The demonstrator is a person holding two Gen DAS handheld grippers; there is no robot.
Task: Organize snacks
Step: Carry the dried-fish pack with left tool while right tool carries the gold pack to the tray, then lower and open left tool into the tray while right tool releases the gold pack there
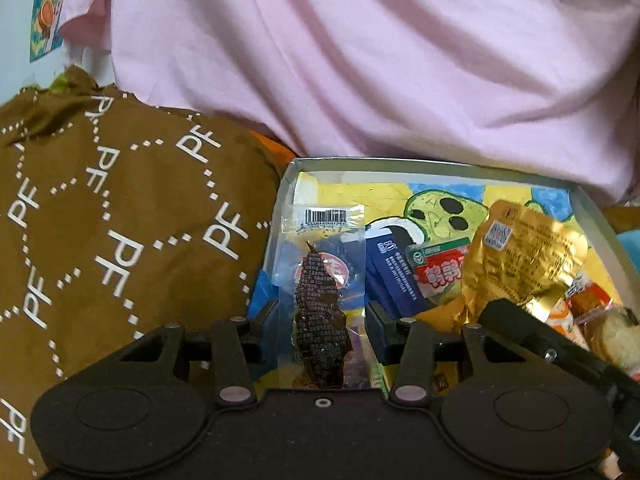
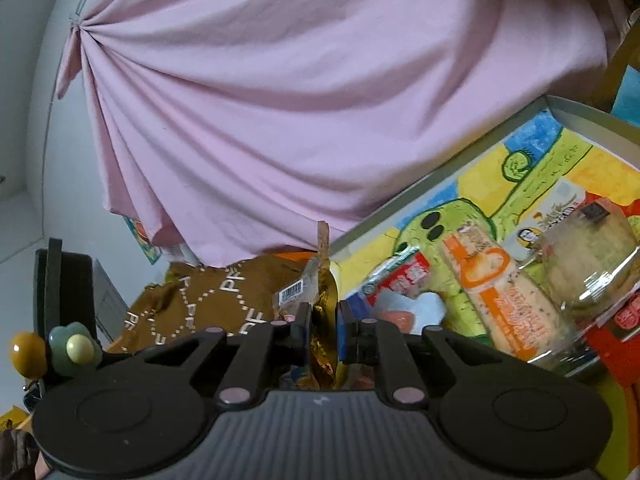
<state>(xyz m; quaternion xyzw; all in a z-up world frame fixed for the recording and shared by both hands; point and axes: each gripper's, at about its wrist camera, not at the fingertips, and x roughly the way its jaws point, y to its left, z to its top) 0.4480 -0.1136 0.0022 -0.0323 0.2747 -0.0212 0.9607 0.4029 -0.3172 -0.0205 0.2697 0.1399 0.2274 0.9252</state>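
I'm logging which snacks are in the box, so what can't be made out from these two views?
- Left wrist view: the near part of the box is hidden by the left gripper body; the gold pouch print is too small to read.
- Right wrist view: the gold pouch shows edge-on only, pinched in the right gripper; the orange packet lettering is blurred; the box's right side is cut off by the frame edge.

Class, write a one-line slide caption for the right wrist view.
Right gripper shut on a gold packet beside the snack tray.
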